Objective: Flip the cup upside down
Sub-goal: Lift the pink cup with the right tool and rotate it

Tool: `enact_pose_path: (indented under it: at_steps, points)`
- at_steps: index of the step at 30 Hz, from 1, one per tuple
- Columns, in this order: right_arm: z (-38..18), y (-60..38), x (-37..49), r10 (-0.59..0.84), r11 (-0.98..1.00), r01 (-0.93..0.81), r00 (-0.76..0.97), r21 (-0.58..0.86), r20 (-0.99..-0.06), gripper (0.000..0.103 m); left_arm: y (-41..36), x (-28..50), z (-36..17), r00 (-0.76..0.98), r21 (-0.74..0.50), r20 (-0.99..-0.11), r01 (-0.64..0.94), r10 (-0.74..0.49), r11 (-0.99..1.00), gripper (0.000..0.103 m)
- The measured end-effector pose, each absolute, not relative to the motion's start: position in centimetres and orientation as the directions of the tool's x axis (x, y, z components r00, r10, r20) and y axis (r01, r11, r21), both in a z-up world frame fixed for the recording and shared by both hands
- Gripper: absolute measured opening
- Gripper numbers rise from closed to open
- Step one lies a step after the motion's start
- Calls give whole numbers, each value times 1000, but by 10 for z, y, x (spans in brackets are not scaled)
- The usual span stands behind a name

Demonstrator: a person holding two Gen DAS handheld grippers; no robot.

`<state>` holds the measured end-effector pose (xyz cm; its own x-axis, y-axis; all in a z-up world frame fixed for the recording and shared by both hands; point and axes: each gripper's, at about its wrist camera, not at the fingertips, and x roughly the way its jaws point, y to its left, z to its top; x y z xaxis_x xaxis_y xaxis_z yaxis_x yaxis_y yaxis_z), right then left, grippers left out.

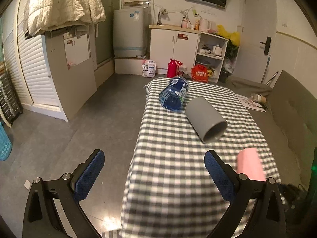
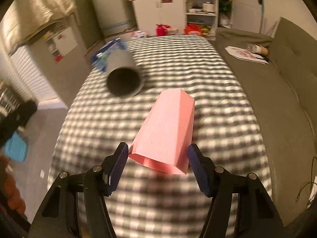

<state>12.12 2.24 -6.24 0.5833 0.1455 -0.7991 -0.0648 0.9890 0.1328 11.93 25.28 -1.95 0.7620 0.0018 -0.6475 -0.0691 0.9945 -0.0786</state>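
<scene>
A pink faceted cup [image 2: 167, 130] lies on its side on the checked cloth [image 2: 178, 63], open mouth toward the camera. My right gripper [image 2: 157, 164] has its blue-padded fingers [image 2: 120, 162] either side of the cup's mouth end, close to the cup with small gaps. The pink cup also shows blurred in the left wrist view [image 1: 250, 163]. A grey cup [image 1: 206, 119] lies on its side further back; it also shows in the right wrist view [image 2: 122, 77]. My left gripper [image 1: 154, 174] is wide open and empty at the table's near left edge.
A blue patterned cup [image 1: 174, 96] lies on its side behind the grey one. The checked table [image 1: 178, 178] drops to grey floor [image 1: 89, 119] on the left. A grey sofa [image 2: 267, 91] runs along the right. Cabinets and a red flask [image 1: 171, 68] stand at the back.
</scene>
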Motion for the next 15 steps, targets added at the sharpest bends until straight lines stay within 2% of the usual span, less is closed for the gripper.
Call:
enact_pose_path:
  at_steps: [9, 12, 15]
  points:
    - [-62, 26, 102, 199, 980, -102, 576, 172, -793, 63, 244, 97, -14, 724, -52, -690, -45, -4, 998, 103]
    - [-52, 20, 97, 177, 984, -88, 614, 155, -769, 74, 233, 97, -12, 710, -36, -704, -31, -3, 999, 103]
    - [-42, 10, 92, 173, 985, -96, 644, 146, -745, 78, 226, 99, -6, 715, -20, -699, -40, 14, 999, 103]
